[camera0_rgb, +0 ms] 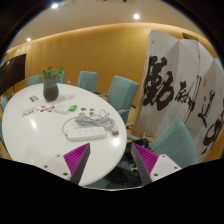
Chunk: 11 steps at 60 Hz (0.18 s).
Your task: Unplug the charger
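Charger [80, 122] on white table [40, 135], beyond open gripper [110, 160] jaws

A meeting room in an office: a round white desk [45, 125] ringed by teal chairs [122, 92], a potted plant [51, 82] on its far side, calligraphy screen panels [185, 85] beyond, wood-panelled wall [90, 50] behind.

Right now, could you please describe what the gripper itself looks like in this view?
The gripper shows two dark, wedge-shaped fingers, each bearing a magenta pad with fine diagonal ridges on its inner face. No cables, markings or sleeve are visible.
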{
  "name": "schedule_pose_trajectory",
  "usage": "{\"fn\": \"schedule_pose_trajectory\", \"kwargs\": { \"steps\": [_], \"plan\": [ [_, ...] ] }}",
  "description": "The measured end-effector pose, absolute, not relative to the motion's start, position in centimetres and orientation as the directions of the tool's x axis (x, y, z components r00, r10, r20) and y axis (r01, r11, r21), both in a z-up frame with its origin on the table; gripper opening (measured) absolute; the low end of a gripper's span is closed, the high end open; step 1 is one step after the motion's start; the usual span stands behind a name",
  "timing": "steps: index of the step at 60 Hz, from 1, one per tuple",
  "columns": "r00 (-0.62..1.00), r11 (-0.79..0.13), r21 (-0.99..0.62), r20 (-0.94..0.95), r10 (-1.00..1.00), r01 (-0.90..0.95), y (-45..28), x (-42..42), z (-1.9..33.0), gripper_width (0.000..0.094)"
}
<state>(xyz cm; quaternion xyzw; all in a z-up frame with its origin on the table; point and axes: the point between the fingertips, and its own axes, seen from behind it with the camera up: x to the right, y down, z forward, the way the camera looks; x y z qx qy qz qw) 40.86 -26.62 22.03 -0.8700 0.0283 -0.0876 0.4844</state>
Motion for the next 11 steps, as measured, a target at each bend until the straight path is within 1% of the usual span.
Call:
{"fn": "schedule_pose_trajectory", "kwargs": {
  "steps": [11],
  "plan": [
    [0.980, -0.497, -0.866, 0.140, -0.138, 0.054, -29.5, 39.9, 23.9, 0.0868]
  ]
}}
